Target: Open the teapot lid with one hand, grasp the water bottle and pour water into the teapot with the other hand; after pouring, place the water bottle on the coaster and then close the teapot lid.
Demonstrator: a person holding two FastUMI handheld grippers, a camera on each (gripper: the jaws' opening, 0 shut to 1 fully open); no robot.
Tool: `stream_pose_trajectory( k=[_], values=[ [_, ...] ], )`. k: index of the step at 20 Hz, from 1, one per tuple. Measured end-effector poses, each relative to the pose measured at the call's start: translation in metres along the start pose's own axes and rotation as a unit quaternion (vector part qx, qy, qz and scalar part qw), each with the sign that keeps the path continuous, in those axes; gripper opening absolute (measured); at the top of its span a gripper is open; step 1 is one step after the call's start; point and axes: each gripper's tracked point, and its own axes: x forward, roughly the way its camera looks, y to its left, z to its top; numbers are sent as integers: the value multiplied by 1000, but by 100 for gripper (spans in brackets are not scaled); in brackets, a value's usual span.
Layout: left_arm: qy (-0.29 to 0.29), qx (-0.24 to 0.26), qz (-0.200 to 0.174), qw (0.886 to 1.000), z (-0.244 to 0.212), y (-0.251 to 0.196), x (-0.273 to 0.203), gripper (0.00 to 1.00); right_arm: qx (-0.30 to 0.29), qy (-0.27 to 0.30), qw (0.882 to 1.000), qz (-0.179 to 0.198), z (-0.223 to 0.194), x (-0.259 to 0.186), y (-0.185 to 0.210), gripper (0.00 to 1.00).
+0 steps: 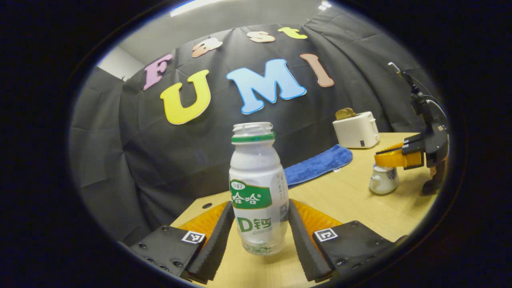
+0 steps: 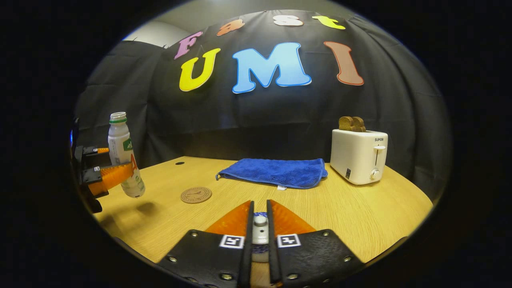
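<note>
Gripping the capless white plastic water bottle [image 1: 258,188], the left tool [image 1: 259,232] holds it above the pale wooden counter [image 1: 340,200]; beyond stand a blue towel [image 1: 318,164], white toaster [image 1: 356,130] and small white teapot [image 1: 383,179]. Right gripper view: the right tool [image 2: 260,230] pinches the teapot lid's knob [image 2: 260,221]; a round coaster [image 2: 196,195] lies near the raised bottle.

My fingers [image 1: 224,236] grip the capless white water bottle [image 1: 258,188], green-labelled, lifted off the worktop [image 2: 360,212]. The small white teapot [image 1: 383,180] stands far right, its lid knob [image 2: 260,221] pinched in my other fingers [image 2: 249,236]. The round coaster [image 2: 196,195] lies bare between them.
</note>
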Motion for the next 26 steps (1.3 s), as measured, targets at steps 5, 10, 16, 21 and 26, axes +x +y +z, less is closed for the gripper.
stream_pose_trajectory(
  k=[5,10,16,21,26],
  values=[
    [5,-26,-2,1000,-3,-2,10,90,-16,-32,999,-11,16,-8,-3,72],
    [8,-66,-22,998,-3,-11,33,90,-28,-43,998,-19,19,-13,-4,72],
    [23,-109,-61,992,-5,-32,76,90,-22,-46,998,-26,22,-16,-10,72],
    [28,-148,-69,986,1,-35,112,90,-17,-54,998,-31,27,-19,-14,72],
    [30,-171,-65,983,5,-29,136,89,-7,-57,998,-34,29,-21,-19,72]
  ],
)
